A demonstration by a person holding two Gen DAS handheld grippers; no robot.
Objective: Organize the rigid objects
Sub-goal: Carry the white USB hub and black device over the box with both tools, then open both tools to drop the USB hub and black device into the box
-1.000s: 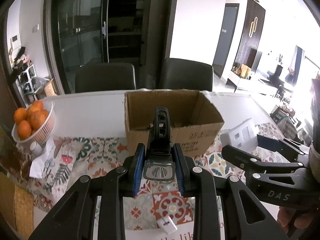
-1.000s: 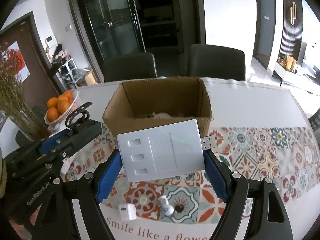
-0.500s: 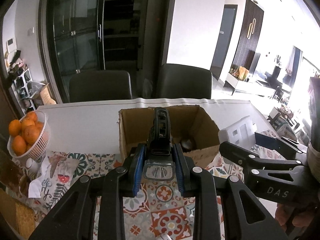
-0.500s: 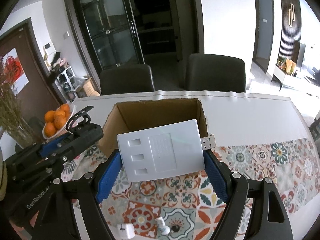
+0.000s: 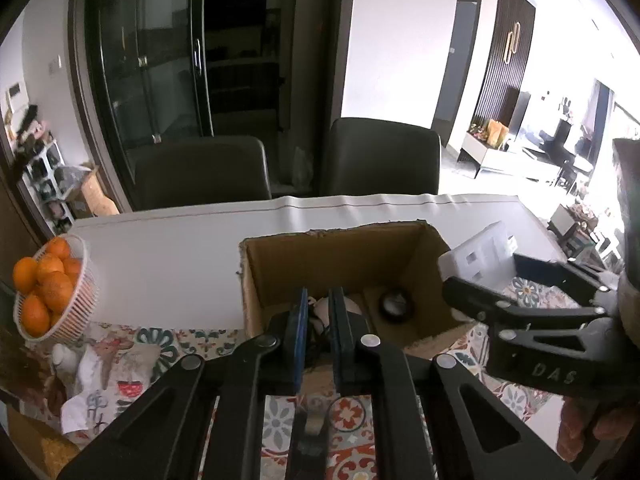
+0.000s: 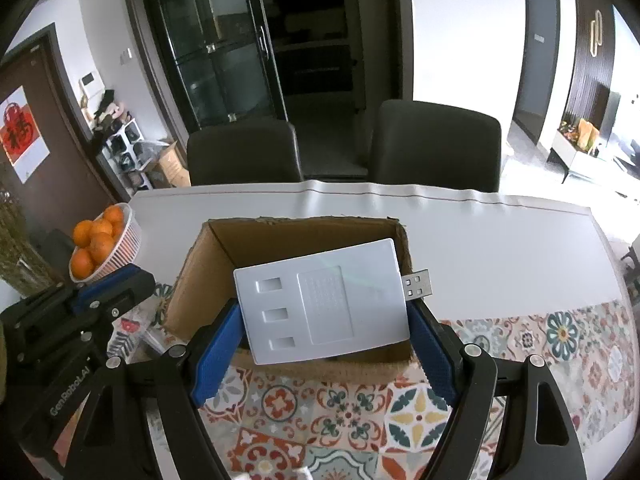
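Right wrist: right hand-held gripper pinching flat white plastic card; left hand-held gripper pressed together, empty.

Left gripper: lower centre of the left wrist view, angled downward, blue pads drawn close, nothing between them | Right gripper: lower centre of the right wrist view, angled downward, jaws spread wide, pads pressing a flat white device's short edges | Hand: lower right edge, left wrist view.
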